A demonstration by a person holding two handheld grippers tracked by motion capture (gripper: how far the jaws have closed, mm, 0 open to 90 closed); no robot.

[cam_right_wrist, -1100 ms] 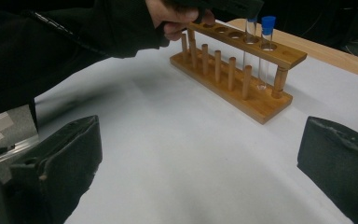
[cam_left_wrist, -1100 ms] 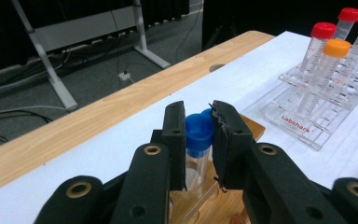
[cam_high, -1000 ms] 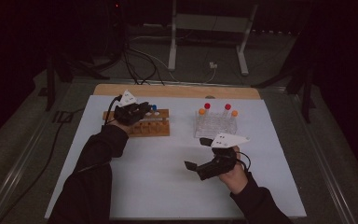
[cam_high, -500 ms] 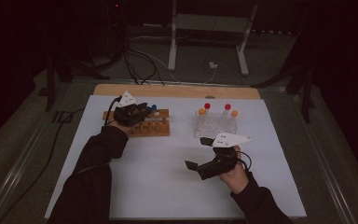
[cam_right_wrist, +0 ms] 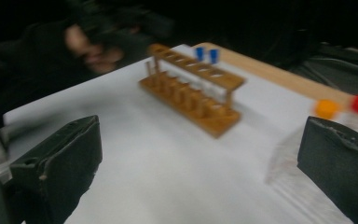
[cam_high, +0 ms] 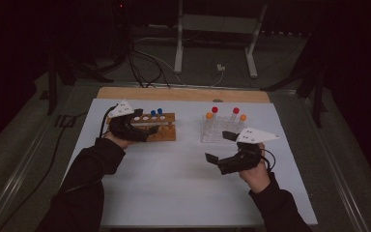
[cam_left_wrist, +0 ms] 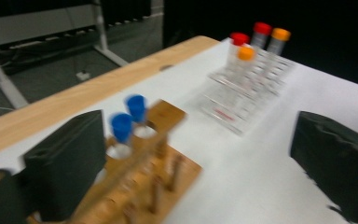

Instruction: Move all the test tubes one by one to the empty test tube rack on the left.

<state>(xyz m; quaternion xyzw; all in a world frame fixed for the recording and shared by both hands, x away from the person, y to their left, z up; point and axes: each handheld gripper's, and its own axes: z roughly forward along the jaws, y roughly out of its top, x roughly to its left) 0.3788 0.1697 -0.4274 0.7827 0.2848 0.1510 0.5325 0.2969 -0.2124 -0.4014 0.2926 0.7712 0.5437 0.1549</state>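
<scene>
The person sits at a white table point(cam_high: 174, 183) with a two-jaw tool in each hand, both sleeves dark. The left gripper point(cam_high: 150, 131) is up at the wooden rack point(cam_high: 166, 133) on the left half of the table, its body lying across the rack's near left end — in the left gripper view point(cam_left_wrist: 200, 154) the two black jaws stand wide apart, one beside the rack's end, the other out over bare white tabletop, nothing between them. Two blue-capped tubes point(cam_high: 156, 113) stand side by side in the rack's back row; the other holes look empty. Over on the right, the clear plastic rack point(cam_high: 220, 129) carries two red-capped tubes point(cam_high: 215, 110) and two orange-capped tubes point(cam_high: 208, 116), all upright. The right gripper point(cam_high: 218, 146) hangs just in front of that clear rack, pointing left, its jaws parted and gripping nothing — its own view point(cam_right_wrist: 200, 168) shows the wooden rack point(cam_right_wrist: 191, 98) between the spread jaws, well off, with the left hand point(cam_right_wrist: 91, 44) blurred beyond it. A strip of bare wood point(cam_high: 183, 94) runs along the table's far edge.
</scene>
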